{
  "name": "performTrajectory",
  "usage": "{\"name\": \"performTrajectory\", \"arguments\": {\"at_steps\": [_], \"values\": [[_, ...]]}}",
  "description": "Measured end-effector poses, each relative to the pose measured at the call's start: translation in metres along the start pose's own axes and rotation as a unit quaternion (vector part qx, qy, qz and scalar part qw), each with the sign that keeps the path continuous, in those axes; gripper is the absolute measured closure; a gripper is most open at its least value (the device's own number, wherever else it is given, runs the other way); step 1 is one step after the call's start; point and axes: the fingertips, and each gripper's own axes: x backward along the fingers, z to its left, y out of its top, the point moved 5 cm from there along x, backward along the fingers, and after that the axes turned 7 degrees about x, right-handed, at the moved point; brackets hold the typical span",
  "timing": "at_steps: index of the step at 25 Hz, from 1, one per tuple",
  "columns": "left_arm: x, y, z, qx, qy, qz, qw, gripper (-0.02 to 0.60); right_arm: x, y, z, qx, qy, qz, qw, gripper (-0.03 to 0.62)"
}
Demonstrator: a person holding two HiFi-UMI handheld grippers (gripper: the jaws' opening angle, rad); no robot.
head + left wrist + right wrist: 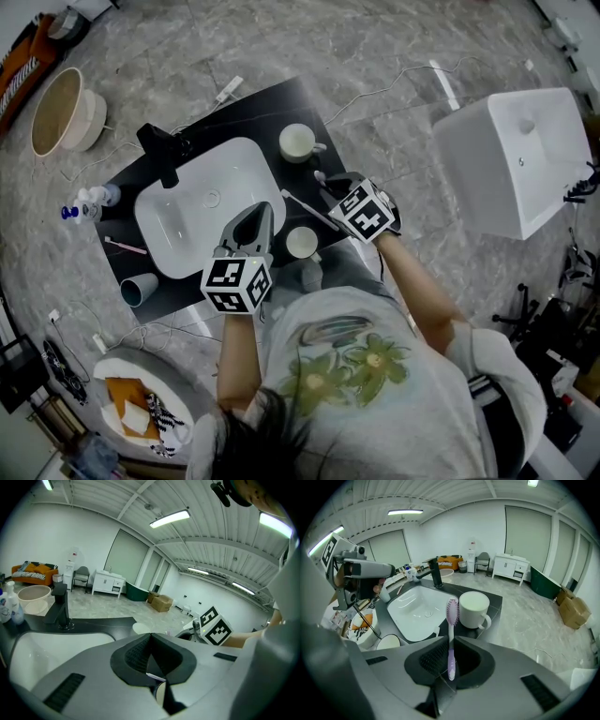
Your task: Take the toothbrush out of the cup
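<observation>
A purple toothbrush (451, 620) stands upright, head up, with my right gripper (450, 643) shut on its handle. In the head view that gripper (336, 190) hovers over the black counter (281, 103), between a white mug (298, 142) and a handleless white cup (302, 242). The mug (474, 609) is just behind the brush head. My left gripper (258, 214) hangs over the near edge of the white sink (187, 225), its jaws pressed together with nothing between them (151, 637). The white cup lies just to its right.
A black faucet (159, 150) stands at the sink's back. A thin white stick (307, 211) lies on the counter by the sink. A pink toothbrush (125, 247) and a tipped grey cup (139, 289) lie at the left. Bottles (89, 202), a bowl (61, 111) and a white basin (511, 159) surround the counter.
</observation>
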Motion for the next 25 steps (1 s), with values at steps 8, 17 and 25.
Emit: {"name": "performTrajectory", "arguments": {"at_steps": [8, 17, 25], "values": [[-0.005, -0.003, 0.008, 0.011, 0.011, 0.003, 0.9999, 0.565, -0.024, -0.004, -0.004, 0.004, 0.018, 0.012, 1.0, 0.533], [-0.01, -0.007, 0.02, 0.025, 0.029, 0.007, 0.9993, 0.565, -0.058, -0.008, -0.007, 0.011, 0.035, 0.021, 0.999, 0.533], [-0.011, -0.009, 0.031, 0.04, 0.043, 0.008, 0.9983, 0.565, -0.088, -0.013, -0.008, 0.014, 0.046, 0.048, 0.998, 0.533]]}}
